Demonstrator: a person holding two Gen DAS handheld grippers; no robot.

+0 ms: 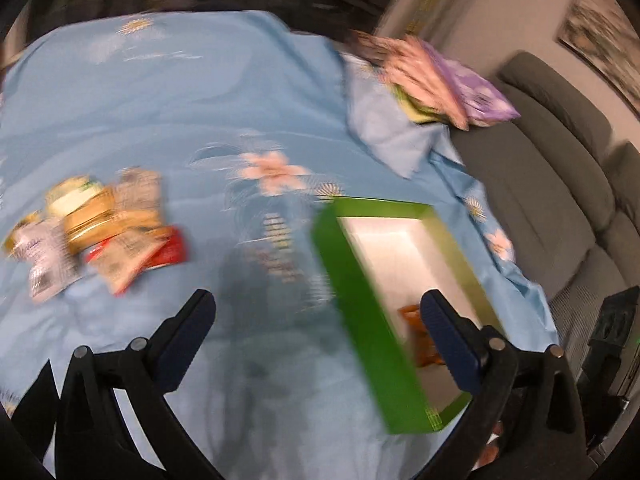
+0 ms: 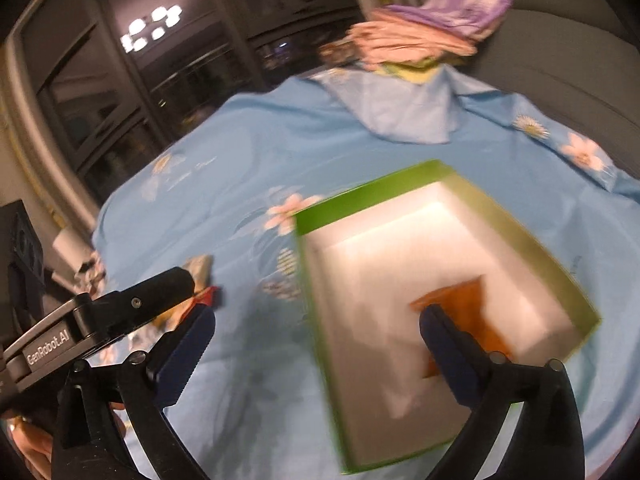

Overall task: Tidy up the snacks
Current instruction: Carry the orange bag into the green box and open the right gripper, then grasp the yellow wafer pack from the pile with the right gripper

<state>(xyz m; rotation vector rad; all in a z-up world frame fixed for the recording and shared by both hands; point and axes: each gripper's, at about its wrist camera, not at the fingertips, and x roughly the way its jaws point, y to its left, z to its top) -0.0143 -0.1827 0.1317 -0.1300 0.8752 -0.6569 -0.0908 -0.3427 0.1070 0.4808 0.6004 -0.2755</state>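
A green box with a white inside lies on the blue flowered cloth; an orange snack packet lies in it. A pile of snack packets lies on the cloth at the left. My left gripper is open and empty, above the cloth and the box's left wall. In the right wrist view my right gripper is open and empty above the green box, with the orange packet by its right finger. The left gripper's body shows at the left. Both views are blurred.
A stack of folded cloths, pink and purple, sits at the cloth's far right corner, also in the right wrist view. A grey sofa stands to the right. Dark glass doors stand behind.
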